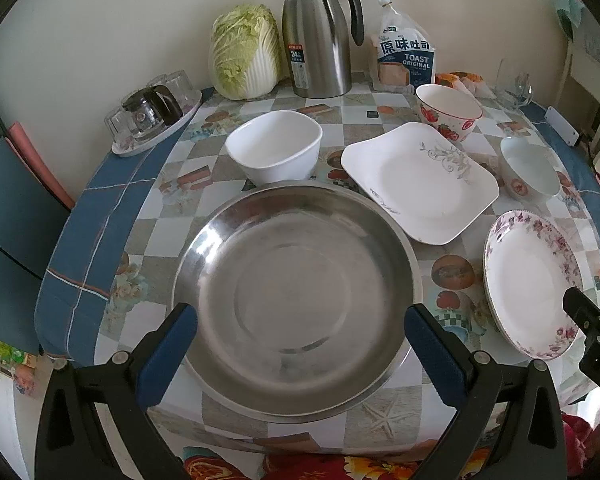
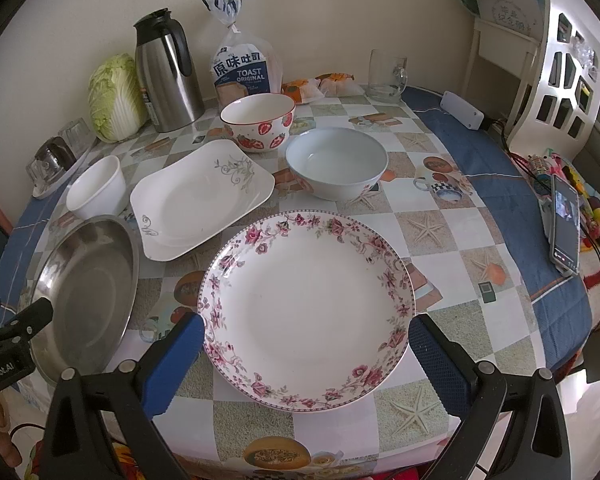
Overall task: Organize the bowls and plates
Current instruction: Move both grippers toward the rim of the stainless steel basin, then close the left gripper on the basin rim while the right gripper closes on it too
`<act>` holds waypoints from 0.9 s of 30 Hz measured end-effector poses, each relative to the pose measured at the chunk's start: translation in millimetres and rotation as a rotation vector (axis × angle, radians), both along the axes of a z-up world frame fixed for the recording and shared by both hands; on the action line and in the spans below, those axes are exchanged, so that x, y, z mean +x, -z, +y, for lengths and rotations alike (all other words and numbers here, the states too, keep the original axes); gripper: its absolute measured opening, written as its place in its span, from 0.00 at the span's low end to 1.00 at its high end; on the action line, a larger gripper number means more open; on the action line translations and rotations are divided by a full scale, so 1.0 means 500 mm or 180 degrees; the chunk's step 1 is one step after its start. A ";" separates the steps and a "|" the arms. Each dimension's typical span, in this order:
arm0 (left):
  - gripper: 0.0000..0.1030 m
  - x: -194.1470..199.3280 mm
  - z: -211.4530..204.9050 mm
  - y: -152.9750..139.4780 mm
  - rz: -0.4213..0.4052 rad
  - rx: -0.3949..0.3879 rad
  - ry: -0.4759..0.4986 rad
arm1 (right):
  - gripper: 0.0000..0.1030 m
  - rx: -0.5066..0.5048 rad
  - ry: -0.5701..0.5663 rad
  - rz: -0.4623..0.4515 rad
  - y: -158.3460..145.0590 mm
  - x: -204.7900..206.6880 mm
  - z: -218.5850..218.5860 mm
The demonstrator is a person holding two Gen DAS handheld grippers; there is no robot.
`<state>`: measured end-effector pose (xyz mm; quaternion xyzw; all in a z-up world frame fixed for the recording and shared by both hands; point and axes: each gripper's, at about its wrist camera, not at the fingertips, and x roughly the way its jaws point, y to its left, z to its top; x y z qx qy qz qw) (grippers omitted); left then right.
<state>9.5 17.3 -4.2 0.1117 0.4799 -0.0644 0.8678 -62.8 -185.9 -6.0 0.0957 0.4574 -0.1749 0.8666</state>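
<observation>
A steel basin [image 1: 296,300] lies before my open, empty left gripper [image 1: 300,320], whose jaws straddle its near rim; it also shows in the right wrist view [image 2: 88,280]. A floral round plate [image 2: 306,312] lies before my open, empty right gripper [image 2: 306,336]; it also shows in the left wrist view [image 1: 534,284]. Behind are a square white plate [image 1: 420,180] [image 2: 200,196], a white square bowl [image 1: 276,152] [image 2: 98,192], a strawberry bowl [image 1: 448,110] [image 2: 258,120] and a pale blue bowl [image 1: 530,168] [image 2: 336,164].
At the back stand a cabbage [image 1: 244,56], a steel thermos jug [image 1: 320,36], a toast bag [image 1: 404,56], a glass mug [image 2: 388,74] and a tray of glasses [image 1: 152,116]. A phone [image 2: 564,228] lies at the right table edge. A white chair [image 2: 556,60] is at right.
</observation>
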 end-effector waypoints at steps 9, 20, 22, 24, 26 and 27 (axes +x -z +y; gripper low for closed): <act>1.00 0.012 0.037 0.005 0.0138 -0.0378 -0.0065 | 1.00 0.0027 -0.0002 0.0062 0.006 0.003 0.000; 1.00 0.053 0.128 0.015 0.0023 -0.0645 -0.0422 | 1.00 0.0042 -0.0038 0.0193 0.014 0.045 0.015; 1.00 0.060 0.154 0.019 0.0015 -0.0689 -0.0525 | 1.00 0.0048 -0.0085 0.0202 0.013 0.064 0.029; 1.00 0.068 0.178 0.024 0.0008 -0.0722 -0.0612 | 1.00 0.0050 -0.0121 0.0198 0.012 0.075 0.039; 1.00 0.074 0.203 0.030 -0.0005 -0.0760 -0.0700 | 1.00 0.0061 -0.0204 0.0178 0.010 0.092 0.060; 1.00 0.078 0.215 0.034 -0.0003 -0.0778 -0.0740 | 1.00 0.0063 -0.0227 0.0169 0.010 0.096 0.066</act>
